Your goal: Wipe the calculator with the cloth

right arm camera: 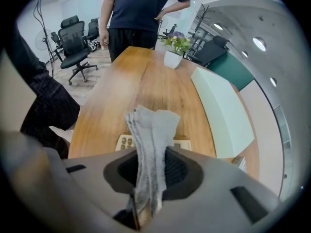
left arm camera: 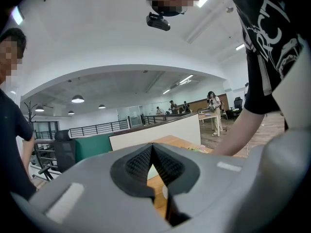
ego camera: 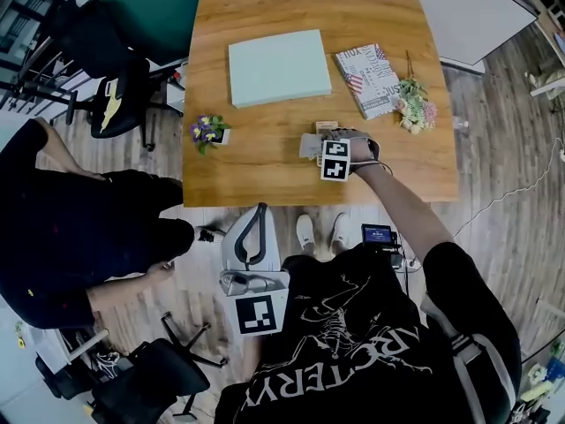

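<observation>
My right gripper [ego camera: 323, 149] hangs over the near middle of the wooden table [ego camera: 265, 170], shut on a grey cloth [ego camera: 308, 145]. In the right gripper view the cloth [right arm camera: 151, 130] stands folded between the jaws of that gripper [right arm camera: 150, 171] and droops forward. Under it lies the beige calculator [right arm camera: 126, 141], mostly hidden by the cloth and the gripper's body; only a small corner of the calculator [ego camera: 327, 126] shows in the head view. My left gripper [ego camera: 256, 223] is held off the table by my body, and seen from its own camera this gripper [left arm camera: 152, 165] is shut, holding nothing.
A pale green board [ego camera: 278, 66] lies mid-table, with a patterned book [ego camera: 369, 79] and a flower bunch [ego camera: 415, 104] to the right. A small pot of purple flowers [ego camera: 209, 131] stands at the left edge. A person in dark clothes [ego camera: 79, 228] stands left; office chairs [ego camera: 119, 95] beyond.
</observation>
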`<state>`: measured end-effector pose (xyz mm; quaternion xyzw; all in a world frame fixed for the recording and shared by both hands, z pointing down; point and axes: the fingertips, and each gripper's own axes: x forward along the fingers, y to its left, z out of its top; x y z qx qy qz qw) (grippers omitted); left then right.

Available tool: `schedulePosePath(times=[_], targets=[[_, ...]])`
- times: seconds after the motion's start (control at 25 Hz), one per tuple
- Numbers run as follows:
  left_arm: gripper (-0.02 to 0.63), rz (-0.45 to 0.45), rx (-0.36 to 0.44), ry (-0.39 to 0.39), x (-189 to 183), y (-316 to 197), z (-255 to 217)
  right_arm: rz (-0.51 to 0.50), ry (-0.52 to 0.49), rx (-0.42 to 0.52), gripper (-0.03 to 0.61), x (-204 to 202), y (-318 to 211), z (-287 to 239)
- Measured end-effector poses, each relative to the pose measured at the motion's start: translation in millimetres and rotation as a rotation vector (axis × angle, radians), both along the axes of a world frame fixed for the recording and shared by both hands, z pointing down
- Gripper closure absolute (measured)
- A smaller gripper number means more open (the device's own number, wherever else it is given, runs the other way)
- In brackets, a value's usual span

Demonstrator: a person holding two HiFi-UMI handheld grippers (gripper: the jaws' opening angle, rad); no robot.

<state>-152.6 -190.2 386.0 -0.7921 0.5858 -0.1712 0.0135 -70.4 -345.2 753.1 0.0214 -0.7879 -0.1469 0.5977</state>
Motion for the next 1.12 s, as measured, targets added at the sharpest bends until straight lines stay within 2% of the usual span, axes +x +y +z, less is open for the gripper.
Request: schedulePosePath(times=[0.44, 0.68, 0.8, 0.92, 1.12], targets=[[0.618, 0.042, 0.030, 0.017, 9.4, 3.6, -3.6, -0.002, -0.025, -0.042, 0.488, 1.4, 66.8, 1.8], [0.618, 0.037, 0.033, 0.038, 8.1, 8.5, -4.8, 0.003, -0.019, -0.099, 0.488, 2.2, 94.1, 11.6], [0.618, 0.037, 0.035, 0.044, 7.2, 11.8, -6.7, 0.047, -0.034, -0.125, 0.488, 3.3, 103.6, 19.4], [0.618, 0.044, 0.044, 0.039, 5.1, 12.8, -8.9, 0.094, -0.083, -0.099, 0.488, 1.4, 101.6, 11.5], [0.618, 0.035, 0.047, 0.085, 4.1, 9.3, -11.8, 0.326, -0.310, -0.073, 0.488, 21.0, 84.5, -53.1]])
